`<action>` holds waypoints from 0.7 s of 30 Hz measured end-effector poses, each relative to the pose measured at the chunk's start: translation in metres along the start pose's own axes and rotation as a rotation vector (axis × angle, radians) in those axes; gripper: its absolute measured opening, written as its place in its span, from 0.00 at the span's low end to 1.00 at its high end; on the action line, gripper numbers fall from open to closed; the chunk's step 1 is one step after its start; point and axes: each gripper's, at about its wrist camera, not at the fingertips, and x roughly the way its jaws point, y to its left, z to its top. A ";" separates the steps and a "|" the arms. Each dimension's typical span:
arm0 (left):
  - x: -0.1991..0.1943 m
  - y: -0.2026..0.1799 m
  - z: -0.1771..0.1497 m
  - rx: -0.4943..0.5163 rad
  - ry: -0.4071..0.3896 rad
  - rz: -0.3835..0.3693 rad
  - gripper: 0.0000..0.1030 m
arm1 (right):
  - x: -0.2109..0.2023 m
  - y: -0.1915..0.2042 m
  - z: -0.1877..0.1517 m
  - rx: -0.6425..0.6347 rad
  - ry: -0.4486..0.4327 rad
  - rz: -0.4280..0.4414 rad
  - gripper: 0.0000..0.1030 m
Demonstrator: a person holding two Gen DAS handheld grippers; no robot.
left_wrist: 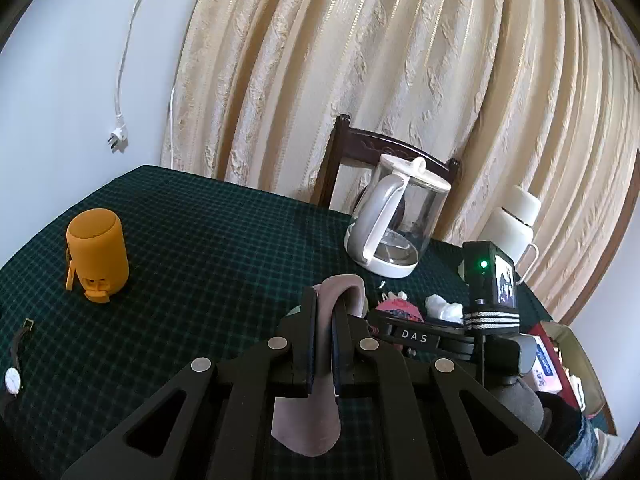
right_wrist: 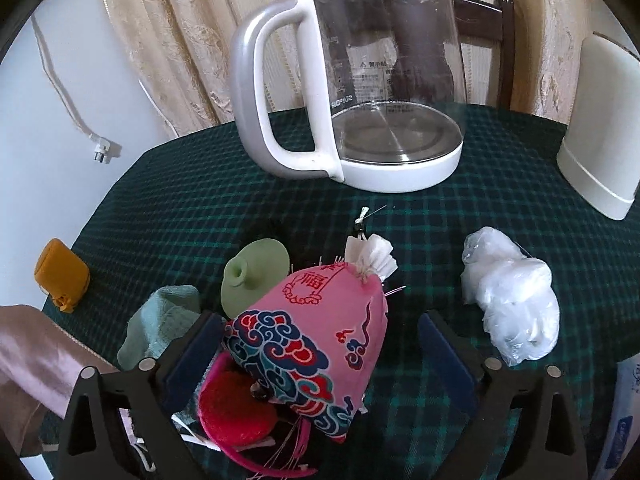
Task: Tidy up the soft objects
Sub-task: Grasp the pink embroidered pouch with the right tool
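Right wrist view: wide-open right gripper (right_wrist: 320, 344) straddles a pink embroidered fabric pouch (right_wrist: 320, 344), glass kettle (right_wrist: 360, 92) behind, crumpled plastic bag (right_wrist: 512, 296) beside. Left gripper (left_wrist: 323, 312) pinches mauve cloth (left_wrist: 316, 400).

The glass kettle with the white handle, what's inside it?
The clear glass kettle looks empty: only its shiny metal bottom plate shows inside. Through the glass you see the dark wooden chair behind. Under its white base is hidden.

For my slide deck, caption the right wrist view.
Open right claw straddles pink embroidered pouch before glass kettle.
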 end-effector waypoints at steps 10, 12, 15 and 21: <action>0.002 -0.003 0.001 0.005 -0.002 0.002 0.05 | -0.026 -0.001 -0.003 -0.004 -0.050 0.033 0.73; 0.002 -0.004 0.001 0.007 -0.007 0.001 0.05 | -0.036 -0.006 -0.004 0.014 -0.067 0.042 0.73; -0.001 -0.008 0.004 0.013 -0.019 -0.003 0.05 | -0.052 -0.014 -0.006 0.038 -0.100 0.049 0.73; -0.010 -0.023 0.013 0.038 -0.052 -0.020 0.05 | -0.091 -0.030 -0.011 0.067 -0.186 0.050 0.73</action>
